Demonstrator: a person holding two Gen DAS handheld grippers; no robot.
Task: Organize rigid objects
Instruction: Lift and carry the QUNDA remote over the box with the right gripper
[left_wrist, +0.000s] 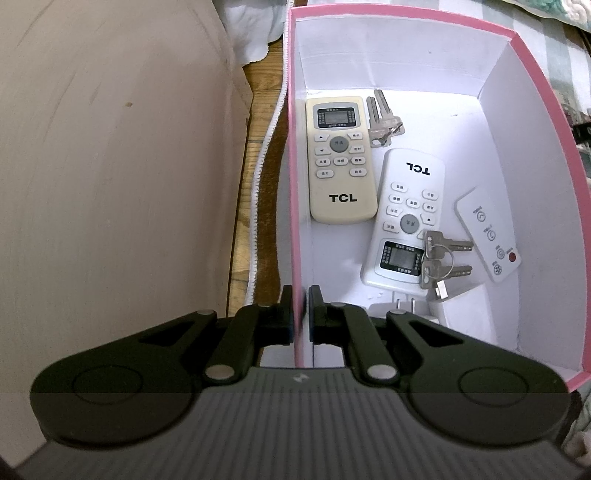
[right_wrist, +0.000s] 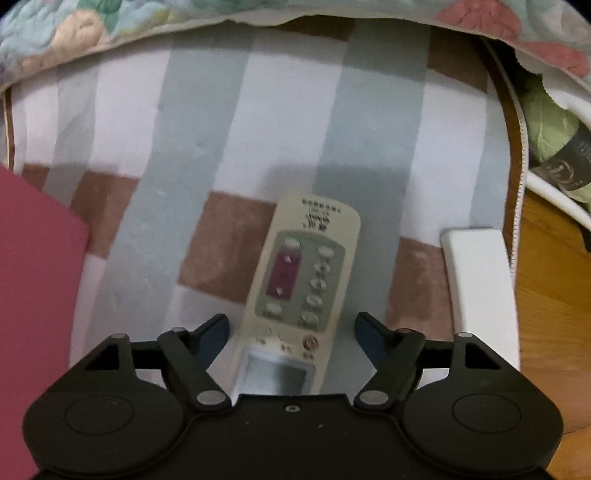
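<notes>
My left gripper (left_wrist: 300, 302) is shut on the left wall of a pink box (left_wrist: 535, 92) with a white inside. In the box lie a cream TCL remote (left_wrist: 341, 158), a white TCL remote (left_wrist: 406, 218), a small white remote (left_wrist: 489, 236), a pair of keys (left_wrist: 384, 118), a key ring (left_wrist: 441, 258) and a white plug (left_wrist: 406, 306). My right gripper (right_wrist: 291, 328) points down, open, with its fingers on either side of a beige remote (right_wrist: 303, 280) lying on the striped sheet (right_wrist: 207, 129). There is a gap at each pad.
A white block (right_wrist: 480, 288) lies to the right of the beige remote, by the sheet's edge. The pink box (right_wrist: 33, 295) is at the left. A flowered quilt (right_wrist: 74, 33) lies beyond. A green ball of yarn (right_wrist: 550, 136) and wood boards (right_wrist: 554, 295) are at the right.
</notes>
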